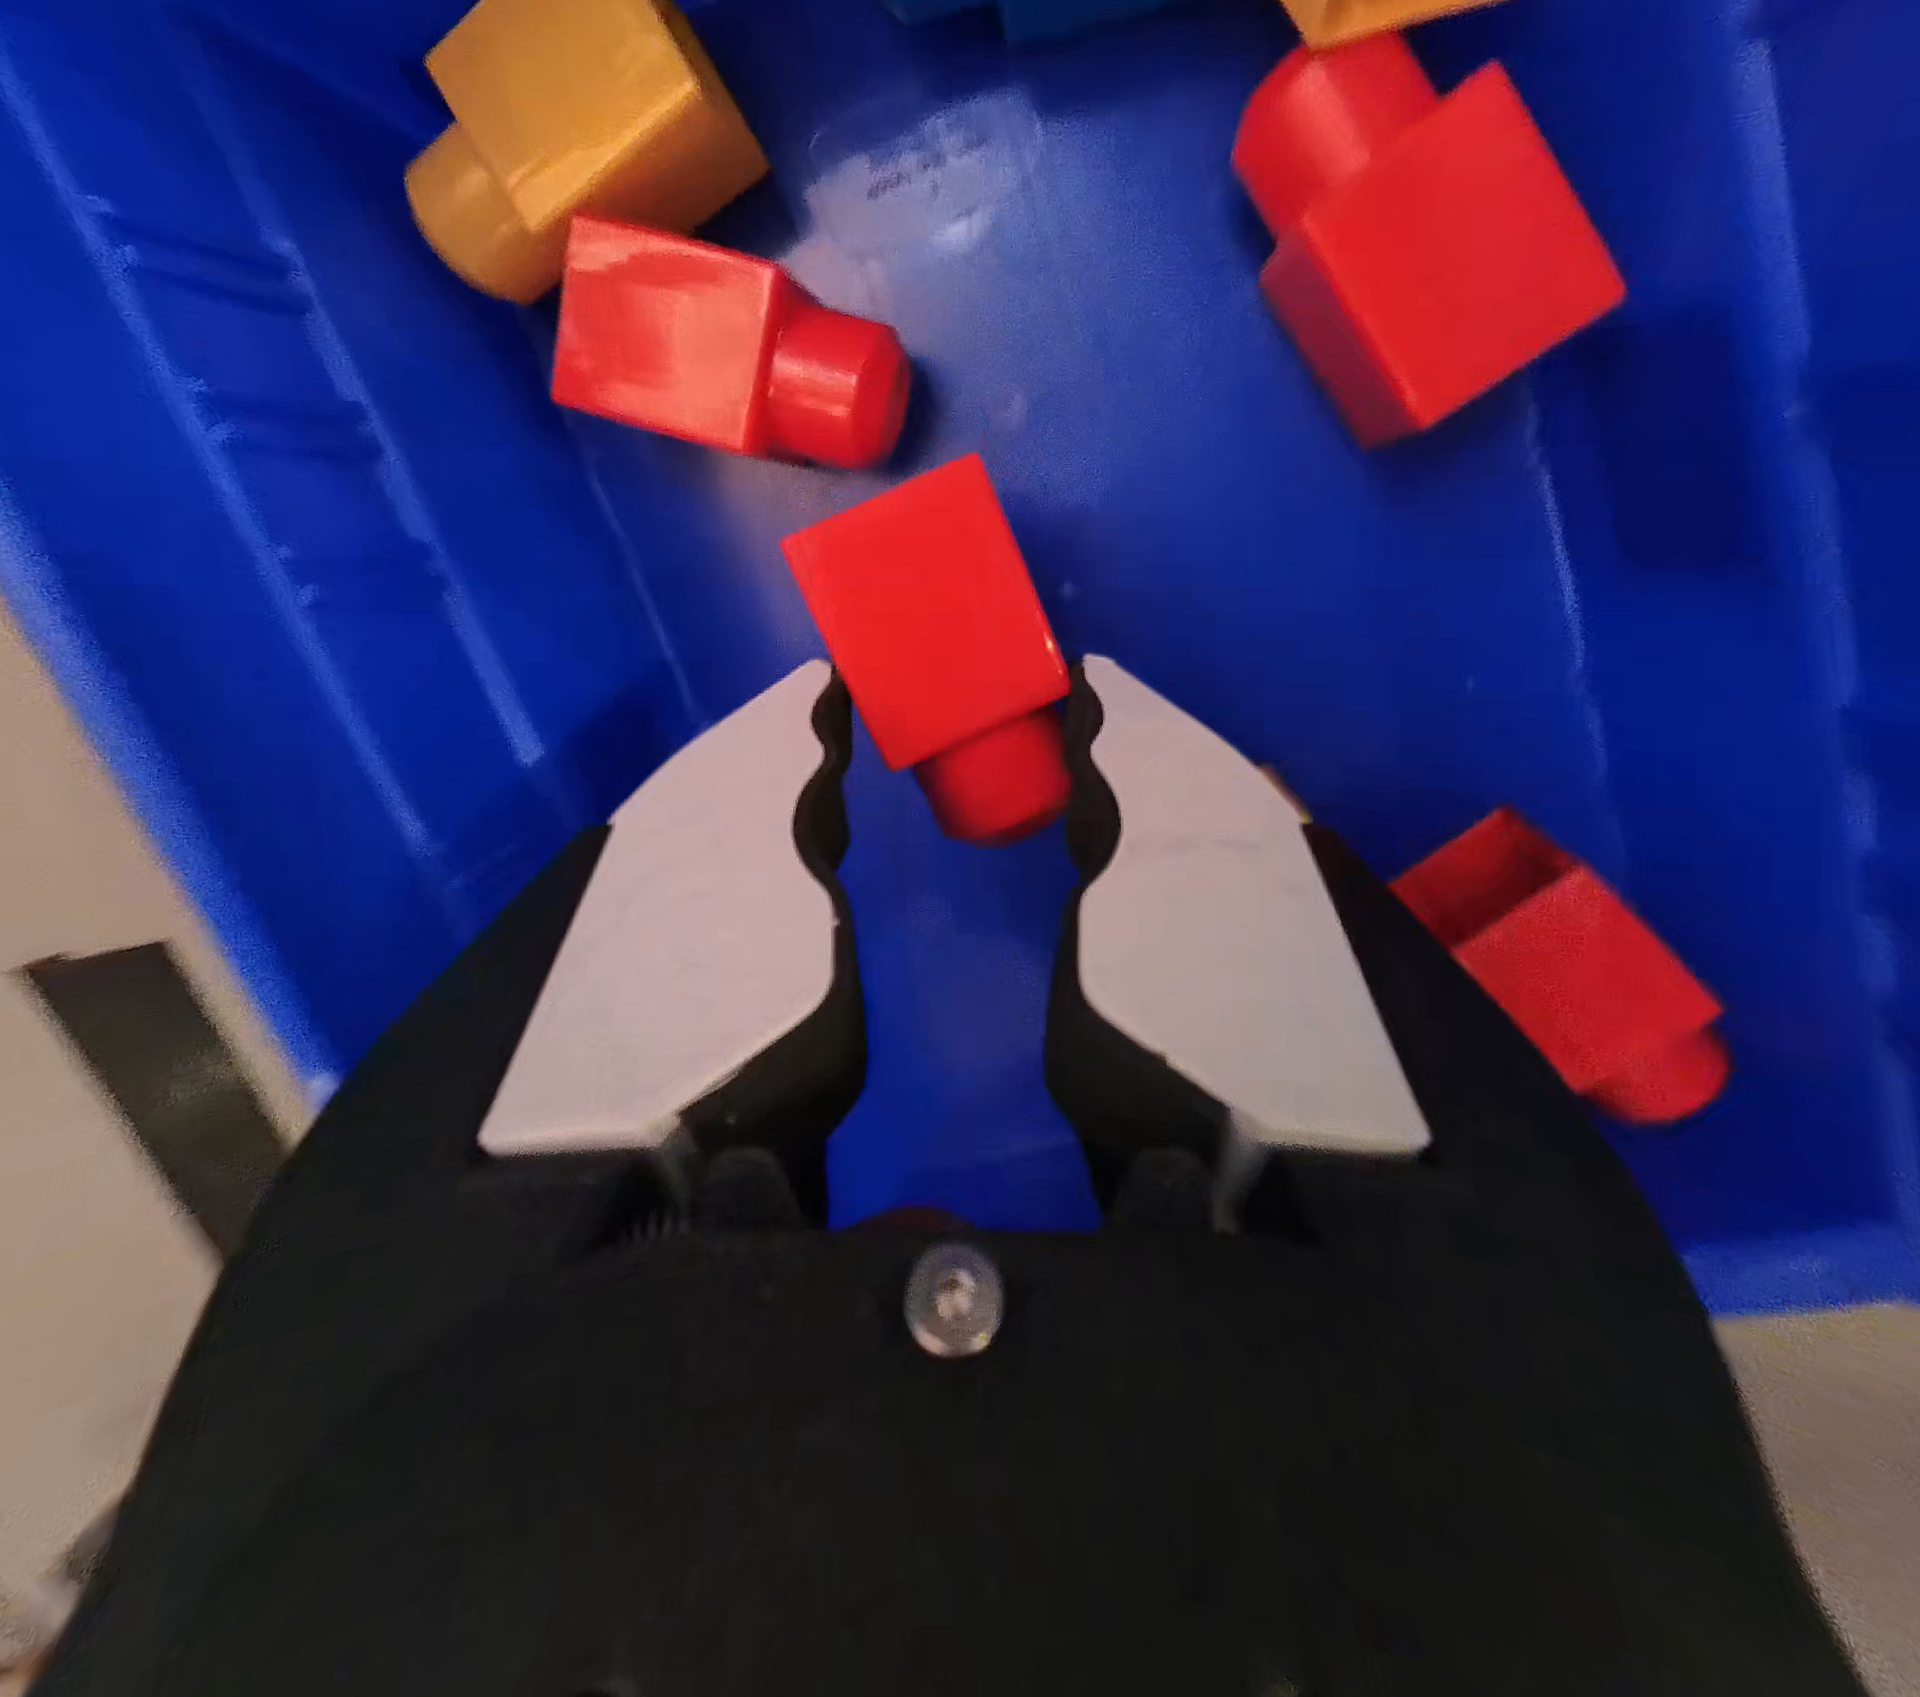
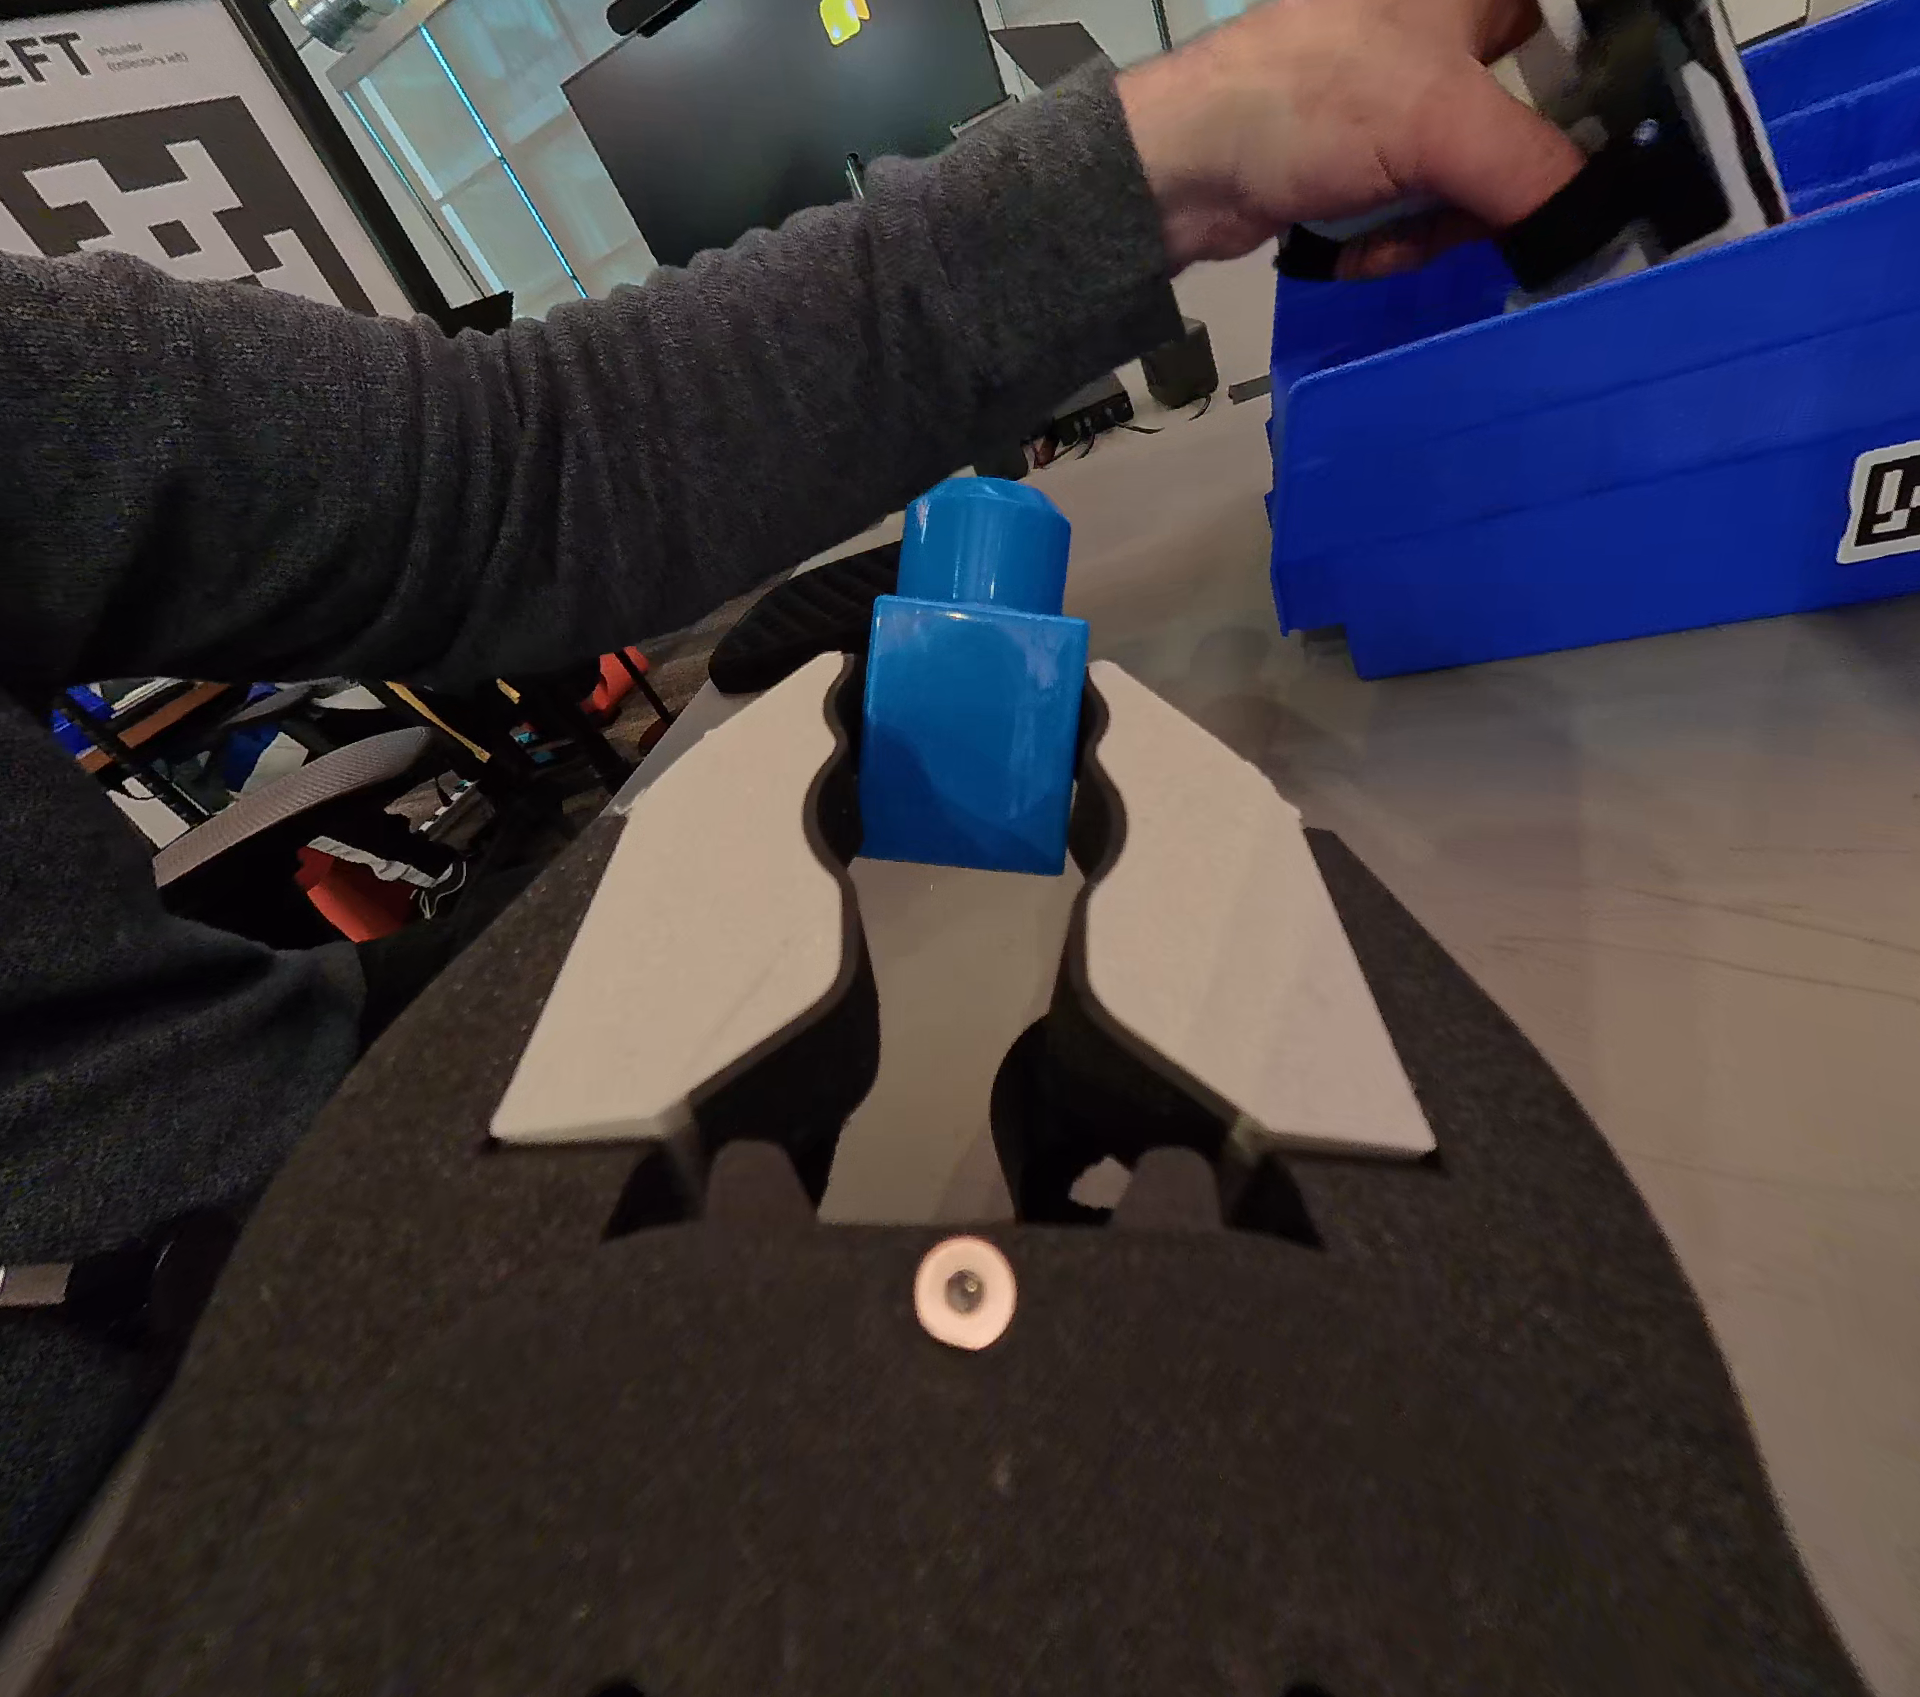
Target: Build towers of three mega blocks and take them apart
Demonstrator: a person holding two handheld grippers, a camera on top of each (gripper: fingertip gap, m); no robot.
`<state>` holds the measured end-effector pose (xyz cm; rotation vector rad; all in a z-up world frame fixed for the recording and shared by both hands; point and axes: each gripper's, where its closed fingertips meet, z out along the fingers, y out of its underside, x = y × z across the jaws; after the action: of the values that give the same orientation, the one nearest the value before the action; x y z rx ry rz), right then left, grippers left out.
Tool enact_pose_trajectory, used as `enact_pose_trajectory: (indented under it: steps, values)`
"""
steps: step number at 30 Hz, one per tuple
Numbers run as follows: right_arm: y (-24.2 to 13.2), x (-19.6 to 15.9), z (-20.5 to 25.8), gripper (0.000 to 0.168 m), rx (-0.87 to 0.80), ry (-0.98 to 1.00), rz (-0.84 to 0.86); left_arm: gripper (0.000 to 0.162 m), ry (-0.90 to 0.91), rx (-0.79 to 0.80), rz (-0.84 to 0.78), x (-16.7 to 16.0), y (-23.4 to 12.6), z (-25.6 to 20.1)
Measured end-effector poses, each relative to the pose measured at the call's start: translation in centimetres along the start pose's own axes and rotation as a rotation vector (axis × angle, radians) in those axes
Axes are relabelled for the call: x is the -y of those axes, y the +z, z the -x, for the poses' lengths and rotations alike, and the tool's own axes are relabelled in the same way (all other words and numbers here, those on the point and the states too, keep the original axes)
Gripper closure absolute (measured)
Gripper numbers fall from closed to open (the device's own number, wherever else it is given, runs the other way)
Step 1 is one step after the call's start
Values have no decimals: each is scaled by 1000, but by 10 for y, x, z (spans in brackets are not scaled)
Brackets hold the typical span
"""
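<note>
Blue block (image 2: 971,733) upright, stud upward

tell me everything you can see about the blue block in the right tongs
The blue block is one glossy, smooth plastic piece: a squarish body with a single round stud on top. It stands upright, stud pointing up, above the grey tabletop. The right tongs are shut on its body, the wavy dark pads pressing its left and right sides. Nothing is stacked on it or plugged in beneath that I can see. It sits apart from the blue bin, where the left tongs reach.
</note>
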<state>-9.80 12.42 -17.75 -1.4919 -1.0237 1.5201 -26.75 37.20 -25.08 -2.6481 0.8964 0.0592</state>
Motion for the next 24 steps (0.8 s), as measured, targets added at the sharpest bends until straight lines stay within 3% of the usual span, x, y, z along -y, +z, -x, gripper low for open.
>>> enact_pose_trajectory:
  steps: [1, 8, 14, 19, 24]
  values:
    - [0, 0, 0, 132, -1, 0, 0, 123, 55, 26, 19, -3, -8, 1]
    - [1, -1, 0, 132, -12, -10, 7, 124, 359, 98, 60, -29, -77, -30]
    - [3, -4, 1, 132, -30, -47, 28, 124, 618, -38, 21, -52, -140, -118]
    - [8, -9, 5, 132, -45, -112, 67, 124, 821, -172, 128, -81, -163, -183]
    - [11, -13, 8, 132, -57, -179, 95, 124, 925, -272, 238, -92, -176, -217]
